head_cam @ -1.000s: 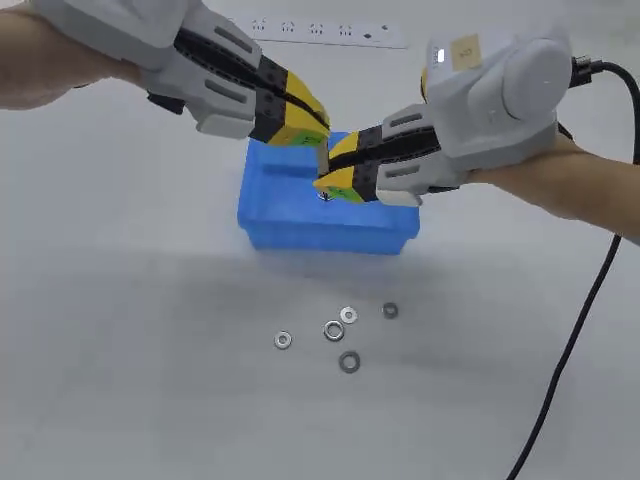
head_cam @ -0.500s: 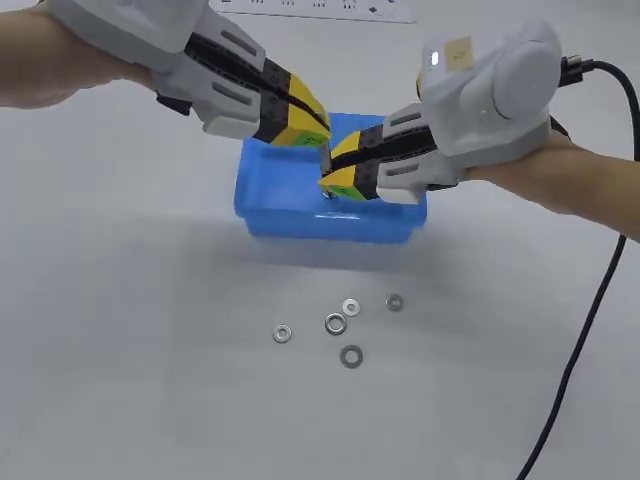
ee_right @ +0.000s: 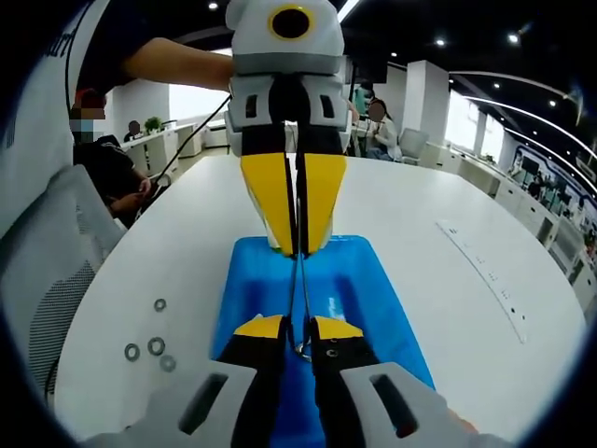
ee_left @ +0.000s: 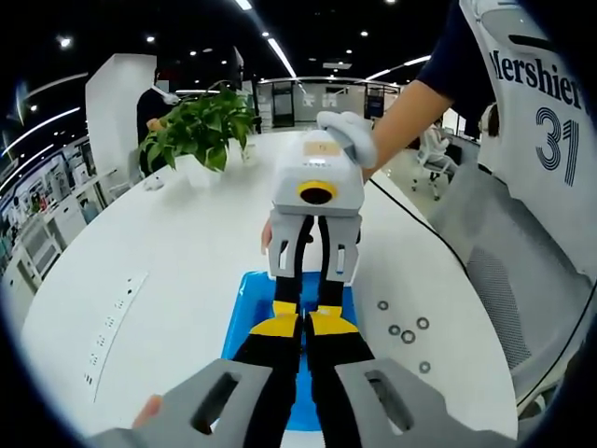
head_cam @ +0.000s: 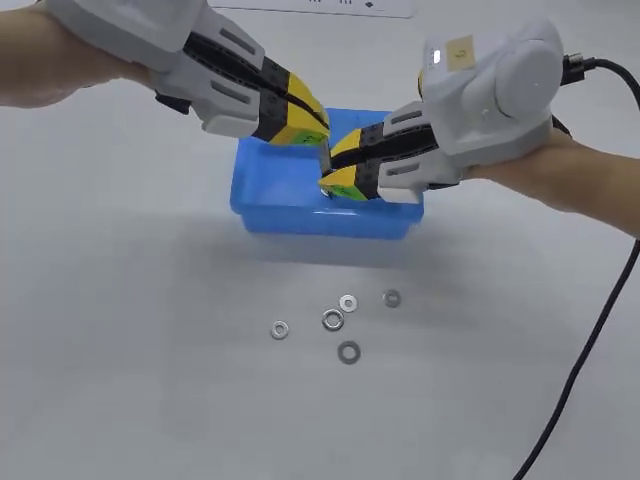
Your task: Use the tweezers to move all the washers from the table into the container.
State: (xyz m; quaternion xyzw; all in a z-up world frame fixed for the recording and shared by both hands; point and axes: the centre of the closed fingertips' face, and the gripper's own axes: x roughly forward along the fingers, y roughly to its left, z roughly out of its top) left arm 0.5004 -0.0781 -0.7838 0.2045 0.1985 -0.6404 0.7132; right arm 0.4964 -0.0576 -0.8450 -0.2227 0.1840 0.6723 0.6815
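Over container (ee_right: pixel 373 299), tweezers (ee_right: pixel 297 271) in right claw (ee_right: pixel 298 329)

A white power strip (head_cam: pixel 330 8) lies at the far edge of the pale surface (head_cam: pixel 120 300). In the left gripper view a green potted plant (ee_left: pixel 199 126) stands far back on it, a grey mesh chair (ee_left: pixel 504 289) is beside it, and ceiling lights (ee_left: pixel 280 56) shine above.

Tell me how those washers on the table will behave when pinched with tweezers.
The washers lie flat and thin, so tweezers may struggle to catch an edge. Shiny metal, probably slippery; likely light, sliding when nudged.
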